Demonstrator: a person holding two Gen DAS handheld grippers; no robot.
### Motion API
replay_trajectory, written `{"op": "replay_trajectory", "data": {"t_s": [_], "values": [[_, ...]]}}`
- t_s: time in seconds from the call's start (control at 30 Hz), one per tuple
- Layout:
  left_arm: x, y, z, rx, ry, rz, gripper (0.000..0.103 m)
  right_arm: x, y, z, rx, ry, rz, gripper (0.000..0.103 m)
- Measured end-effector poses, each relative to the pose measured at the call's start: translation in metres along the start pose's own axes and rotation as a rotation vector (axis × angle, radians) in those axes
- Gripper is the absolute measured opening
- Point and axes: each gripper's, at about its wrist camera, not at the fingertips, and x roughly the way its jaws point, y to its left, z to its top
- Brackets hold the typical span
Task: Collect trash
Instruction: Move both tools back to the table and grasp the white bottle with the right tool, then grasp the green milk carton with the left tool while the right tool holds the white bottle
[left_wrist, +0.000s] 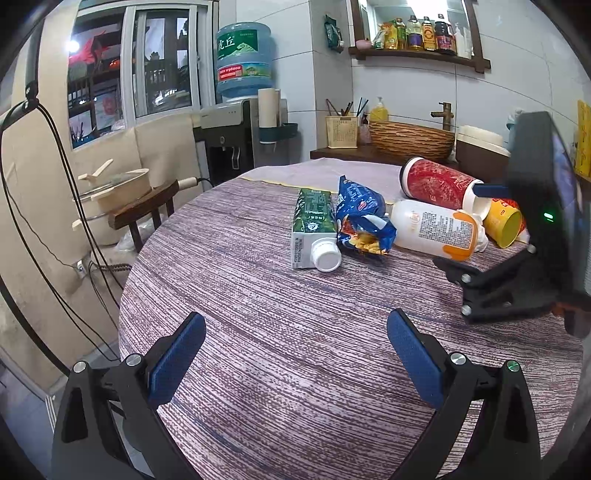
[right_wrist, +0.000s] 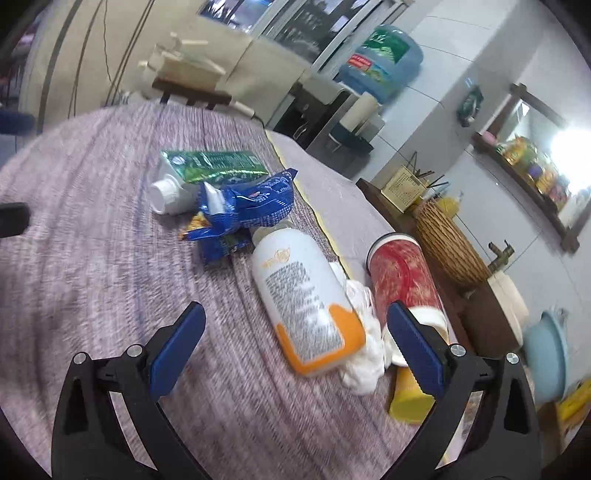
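Observation:
Trash lies in a cluster on the round table (left_wrist: 258, 332): a green carton (left_wrist: 312, 229) with a white cap, a crumpled blue snack bag (left_wrist: 364, 221), a white and orange bottle (left_wrist: 432, 229), a red paper cup (left_wrist: 439, 182) and a yellow cup (left_wrist: 504, 221). My left gripper (left_wrist: 295, 354) stands open over bare cloth, well short of the carton. My right gripper (right_wrist: 295, 350) is open, its fingers either side of the bottle's (right_wrist: 306, 299) orange base. Crumpled white tissue (right_wrist: 364, 354) lies between the bottle and the red cup (right_wrist: 404, 280). The right finger covers part of the yellow cup (right_wrist: 408, 400).
The right gripper's black body (left_wrist: 532, 229) fills the right of the left wrist view. A wooden chair with a pan (left_wrist: 122, 188) stands at the table's left. A counter with a woven basket (left_wrist: 410, 138) lies behind. Cables (left_wrist: 55, 236) hang at the left.

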Motion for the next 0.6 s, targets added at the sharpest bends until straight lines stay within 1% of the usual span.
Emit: {"op": "replay_trajectory", "data": {"t_s": [0.03, 0.13, 0.3, 0.4, 0.43, 0.53, 0.6], "values": [[0.002, 0.001, 0.000, -0.003, 0.004, -0.003, 0.097, 0.006, -0.001, 0.002, -0.020, 0.011, -0.003, 0.096], [0.010, 0.004, 0.002, -0.014, 0.020, -0.020, 0.097, 0.025, 0.000, 0.011, -0.097, 0.051, -0.030, 0.085], [0.023, 0.009, 0.010, -0.029, 0.037, -0.044, 0.097, 0.048, 0.000, 0.015, -0.186, 0.100, -0.082, 0.080], [0.032, 0.012, 0.019, -0.041, 0.055, -0.064, 0.097, 0.053, 0.000, 0.013, -0.191, 0.114, -0.065, 0.069], [0.036, 0.012, 0.022, -0.042, 0.059, -0.067, 0.097, 0.054, 0.000, 0.012, -0.196, 0.126, -0.053, 0.064], [0.046, 0.014, 0.037, -0.049, 0.074, -0.074, 0.097, 0.058, 0.005, 0.012, -0.237, 0.126, -0.087, 0.063], [0.053, 0.015, 0.050, -0.062, 0.076, -0.083, 0.097, 0.053, 0.006, 0.011, -0.228, 0.120, -0.086, 0.063]]}}
